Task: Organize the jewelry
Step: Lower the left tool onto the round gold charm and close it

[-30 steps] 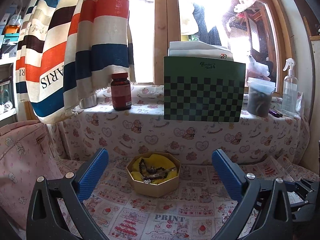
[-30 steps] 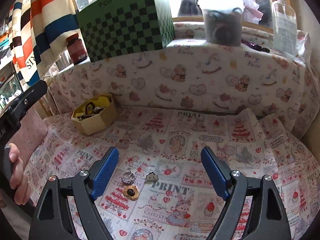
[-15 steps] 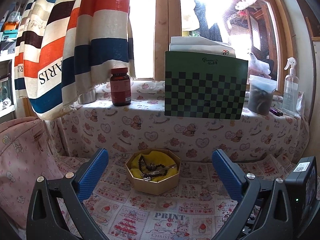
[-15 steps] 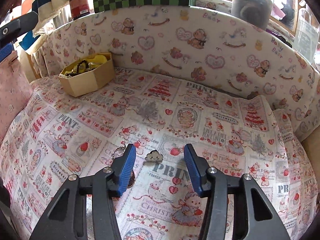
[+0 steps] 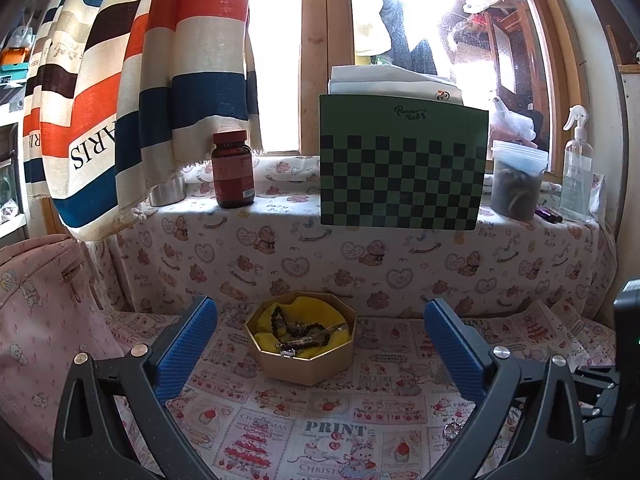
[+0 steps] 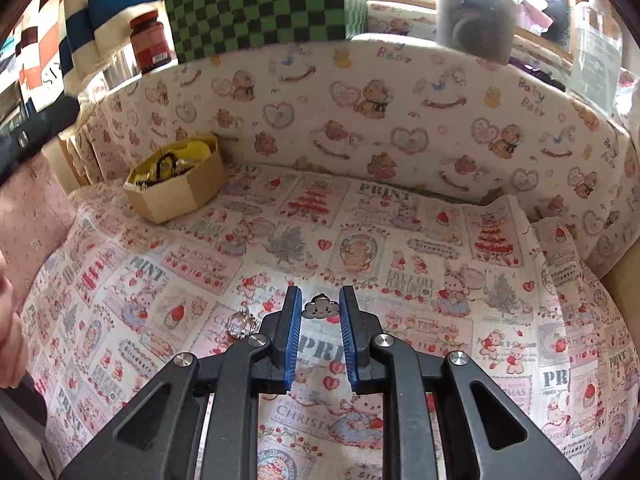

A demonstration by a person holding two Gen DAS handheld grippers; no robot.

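Jewelry box (image 6: 176, 192) is seen far left, beads piled inside. Left gripper (image 5: 320, 344) is held wide open, empty. Right gripper (image 6: 320, 312) is closing around the cloud charm (image 6: 320, 309), pads not yet pressing.

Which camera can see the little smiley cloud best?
The right wrist camera. There the cloud charm lies on the cloth, sharp and close, between the closing fingers of the right gripper, which have not touched it. The left wrist camera does not show it at all.
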